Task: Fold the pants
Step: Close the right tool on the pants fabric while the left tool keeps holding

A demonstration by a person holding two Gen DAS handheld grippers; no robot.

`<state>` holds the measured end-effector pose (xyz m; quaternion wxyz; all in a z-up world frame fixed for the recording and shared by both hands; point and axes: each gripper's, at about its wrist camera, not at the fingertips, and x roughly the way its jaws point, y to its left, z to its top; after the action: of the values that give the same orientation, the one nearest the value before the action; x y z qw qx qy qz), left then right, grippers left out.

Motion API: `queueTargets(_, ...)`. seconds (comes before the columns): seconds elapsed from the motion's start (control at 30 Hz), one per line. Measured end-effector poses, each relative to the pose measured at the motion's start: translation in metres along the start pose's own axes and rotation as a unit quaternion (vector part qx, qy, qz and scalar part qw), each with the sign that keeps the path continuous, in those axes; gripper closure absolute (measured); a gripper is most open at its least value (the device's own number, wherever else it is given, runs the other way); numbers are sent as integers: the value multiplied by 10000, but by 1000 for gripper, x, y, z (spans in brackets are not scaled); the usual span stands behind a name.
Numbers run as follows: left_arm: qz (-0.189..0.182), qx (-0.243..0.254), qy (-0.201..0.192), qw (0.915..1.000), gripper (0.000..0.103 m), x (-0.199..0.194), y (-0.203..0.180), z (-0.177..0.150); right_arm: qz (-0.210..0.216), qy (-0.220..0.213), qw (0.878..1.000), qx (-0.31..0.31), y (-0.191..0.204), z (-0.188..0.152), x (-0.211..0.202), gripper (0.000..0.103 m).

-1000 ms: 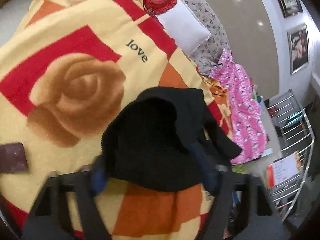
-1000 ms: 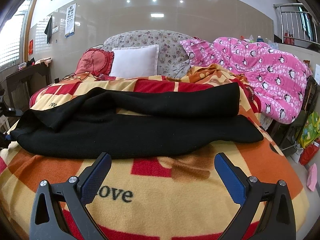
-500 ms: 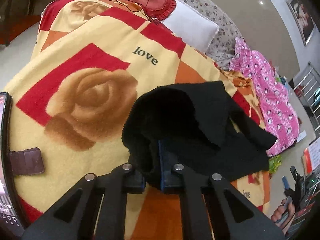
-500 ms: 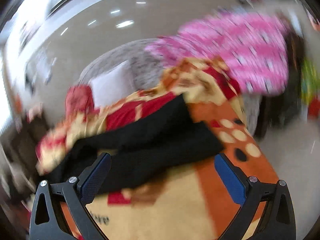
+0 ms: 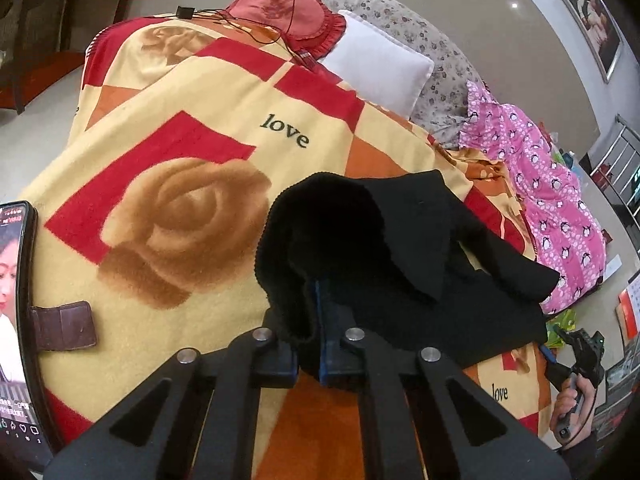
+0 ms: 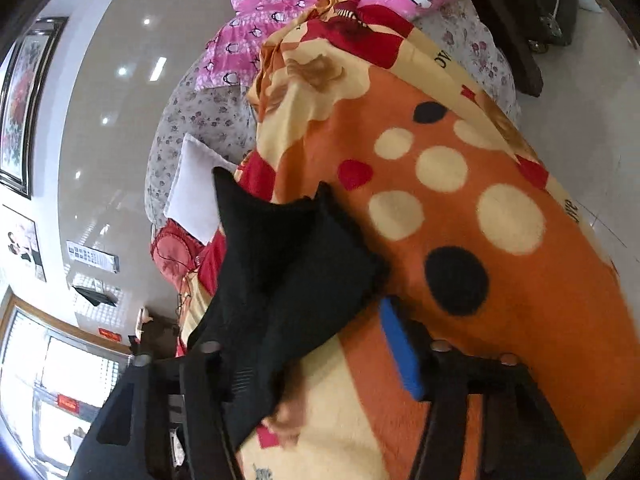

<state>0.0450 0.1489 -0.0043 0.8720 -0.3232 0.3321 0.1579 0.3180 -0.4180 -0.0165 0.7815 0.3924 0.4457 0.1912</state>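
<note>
Two hand-held grippers are working on black pants (image 5: 400,264) lying on a bed's rose-patterned "love" blanket (image 5: 192,152). The left hand-held gripper (image 5: 316,344) is clenching a bunched edge of the pants. The right hand-held gripper (image 6: 304,364) is spread wide, one finger under a pants end, its blue pad (image 6: 400,348) lying bare beside the cloth. A smartphone (image 5: 16,320) is glowing near a brown wallet (image 5: 64,325).

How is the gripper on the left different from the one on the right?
The left gripper is shut, pinching the black pants at one end; the right gripper is open, with the pants' other end lying between its fingers. Both are black with blue pads and are over the rose blanket.
</note>
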Motion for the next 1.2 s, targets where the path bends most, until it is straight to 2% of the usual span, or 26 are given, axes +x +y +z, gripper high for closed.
queueTargets(0.03, -10, -36, 12, 10000, 99, 0, 1, 0, -58, -12, 10000, -28, -1, 3, 6, 61)
queueTargets(0.07, -30, -71, 27, 10000, 100, 0, 3, 1, -86, -3, 10000, -40, 0, 5, 11, 69)
queueTargets(0.17, -153, -204, 6, 9997, 100, -8, 10, 2, -141, 44, 9999, -25, -1, 6, 17, 99)
queueTargets(0.3, -275, -198, -123, 9994, 100, -37, 19, 1, -7, -136, 9996, -264, 8, -5, -15, 99)
queueTargets(0.43, -409, -183, -188, 9988, 100, -72, 32, -3, 3, 82, 9989, -454, 9, -32, -64, 99)
queueTargets(0.53, -399, -134, -201, 9989, 100, -93, 43, -8, -47, 332, 9980, -534, 0, -55, -84, 99)
queueTargets(0.6, -180, 11, -154, 9997, 100, -90, 45, -12, -128, 534, 9971, -535, -13, -71, -86, 99)
queueTargets(0.67, 121, 86, 109, 9998, 99, -73, 49, -18, -253, 803, 9953, -487, -33, -82, -75, 101)
queueTargets(0.7, 302, 34, 228, 9993, 94, -66, 52, -19, -134, 670, 9967, -440, -38, -82, -78, 100)
queueTargets(0.73, 431, 18, 238, 9988, 92, -65, 54, -20, -292, 469, 9972, -503, -37, -80, -84, 98)
queueTargets(0.77, 613, 18, 154, 9980, 85, -66, 56, -20, -576, 186, 9954, -743, -28, -78, -92, 90)
queueTargets(0.83, 905, 98, -161, 9957, 74, -77, 55, -15, -852, -221, 9882, -1254, -6, -74, -103, 90)
queueTargets(0.9, 1285, 316, -770, 9882, 51, -98, 48, -7, -883, -349, 9804, -1724, 19, -71, -106, 89)
queueTargets(0.97, 1234, 642, -1238, 9825, 48, -113, 35, -6, -954, -493, 9692, -2217, 47, -71, -106, 82)
queueTargets(1.03, 918, 1422, -1459, 9747, 37, -118, 6, -10, -929, -553, 9584, -2643, 72, -74, -100, 71)
queueTargets(1.07, 685, 2146, -1485, 9629, 30, -115, -20, -20, -890, -551, 9539, -2812, 83, -78, -94, 64)
queueTargets(1.1, 580, 2541, -1488, 9539, 22, -112, -34, -27, -841, -509, 9499, -2966, 94, -81, -87, 60)
queueTargets(1.13, 443, 3117, -1446, 9381, 17, -104, -55, -36, -810, -464, 9479, -3047, 101, -85, -82, 60)
queueTargets(1.17, 336, 3779, -1299, 9161, 15, -91, -75, -49, -782, -406, 9460, -3119, 108, -88, -75, 60)
queueTargets(1.2, 396, 4195, -1175, 8993, 15, -78, -90, -55, -756, -372, 9457, -3140, 112, -93, -71, 60)
